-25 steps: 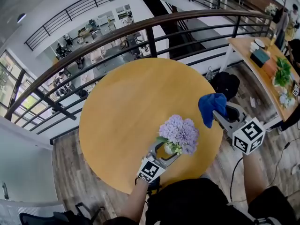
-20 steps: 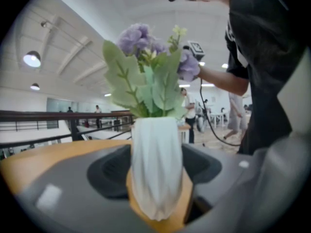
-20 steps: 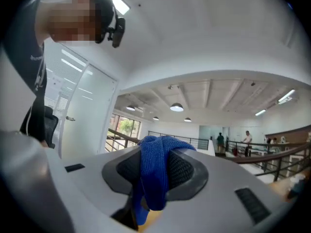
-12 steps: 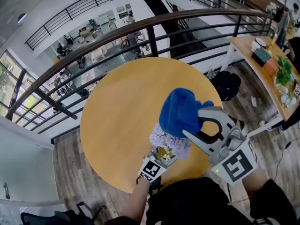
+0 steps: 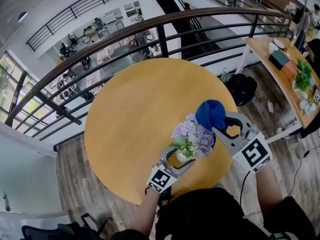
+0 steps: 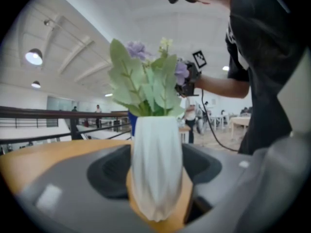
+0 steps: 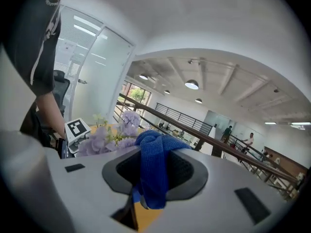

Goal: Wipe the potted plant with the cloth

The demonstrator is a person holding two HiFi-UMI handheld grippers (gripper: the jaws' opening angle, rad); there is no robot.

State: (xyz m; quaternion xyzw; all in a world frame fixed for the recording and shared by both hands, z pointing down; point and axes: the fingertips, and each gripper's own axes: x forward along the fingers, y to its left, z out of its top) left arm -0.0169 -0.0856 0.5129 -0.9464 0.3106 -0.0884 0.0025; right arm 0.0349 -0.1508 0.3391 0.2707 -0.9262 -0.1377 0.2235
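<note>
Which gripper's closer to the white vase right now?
Left. The left gripper is closed on the vase itself. The right gripper is off to the side at the flower head, holding the cloth against the flowers.

this is looking like an office atrium: a railing (image 5: 162, 41) is overlooking desks (image 5: 92, 33) and chairs on the floor below.
</note>
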